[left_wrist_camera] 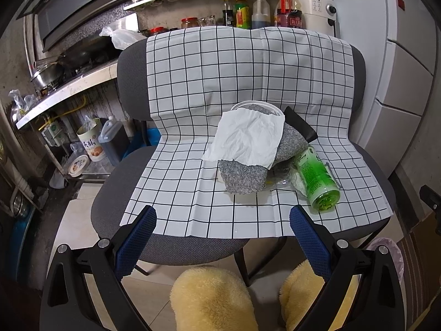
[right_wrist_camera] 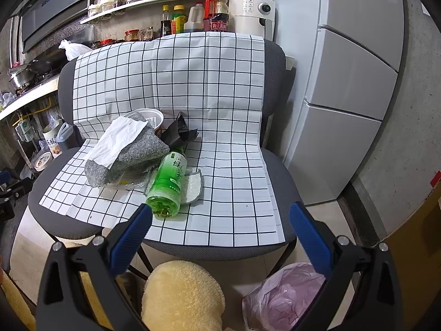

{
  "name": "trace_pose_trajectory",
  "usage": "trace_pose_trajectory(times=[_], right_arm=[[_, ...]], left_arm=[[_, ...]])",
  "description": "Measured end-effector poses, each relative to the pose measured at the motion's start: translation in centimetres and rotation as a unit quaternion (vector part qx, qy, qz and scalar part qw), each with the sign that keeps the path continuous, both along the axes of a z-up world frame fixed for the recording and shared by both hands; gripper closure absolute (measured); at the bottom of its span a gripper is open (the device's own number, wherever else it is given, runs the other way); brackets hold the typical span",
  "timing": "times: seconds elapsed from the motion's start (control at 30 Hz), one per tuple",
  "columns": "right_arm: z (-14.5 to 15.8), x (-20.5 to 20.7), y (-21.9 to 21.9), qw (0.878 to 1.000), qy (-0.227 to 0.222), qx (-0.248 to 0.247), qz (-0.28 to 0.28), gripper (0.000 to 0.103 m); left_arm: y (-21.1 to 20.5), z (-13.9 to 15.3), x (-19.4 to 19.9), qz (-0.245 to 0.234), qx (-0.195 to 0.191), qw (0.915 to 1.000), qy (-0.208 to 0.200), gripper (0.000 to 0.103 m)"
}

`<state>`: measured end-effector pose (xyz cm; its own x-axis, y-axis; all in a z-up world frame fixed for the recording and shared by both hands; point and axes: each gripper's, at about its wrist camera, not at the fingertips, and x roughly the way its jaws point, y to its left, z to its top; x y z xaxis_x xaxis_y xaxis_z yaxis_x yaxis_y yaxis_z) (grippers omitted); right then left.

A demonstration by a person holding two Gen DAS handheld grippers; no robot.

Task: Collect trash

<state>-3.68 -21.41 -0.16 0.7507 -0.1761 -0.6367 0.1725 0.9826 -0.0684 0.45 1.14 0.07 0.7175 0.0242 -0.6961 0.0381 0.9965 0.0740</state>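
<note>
Blue-padded left gripper [left_wrist_camera: 223, 218] jaws wide, empty | right gripper [right_wrist_camera: 220, 215] jaws wide, empty, near green bottle [right_wrist_camera: 168, 179]

Left gripper [left_wrist_camera: 222, 219] open, empty; tissue [left_wrist_camera: 248, 138] over grey cloth [left_wrist_camera: 245, 173], green bottle [left_wrist_camera: 317, 176] beside

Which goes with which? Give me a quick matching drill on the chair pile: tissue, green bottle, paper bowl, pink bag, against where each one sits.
Things:
1. white tissue
2. green bottle
3. paper bowl
4. pink bag

Places:
A. on the floor, below the seat's front edge
B. at the back of the pile, near the backrest
C. draped over the grey cloth
D. lying on its side, base toward the camera

Pairs: 1-C, 2-D, 3-B, 4-A
</note>
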Motion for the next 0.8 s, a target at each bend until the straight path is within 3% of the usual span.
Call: trace_pose_trajectory(times=[0.8], right_arm=[[-0.14,0.10,0.18,1.000,0.003,0.000,0.002,0.006]], left_arm=[[0.20,0.15,-0.08,0.002,-0.002,1.0000,-0.002,0.007]])
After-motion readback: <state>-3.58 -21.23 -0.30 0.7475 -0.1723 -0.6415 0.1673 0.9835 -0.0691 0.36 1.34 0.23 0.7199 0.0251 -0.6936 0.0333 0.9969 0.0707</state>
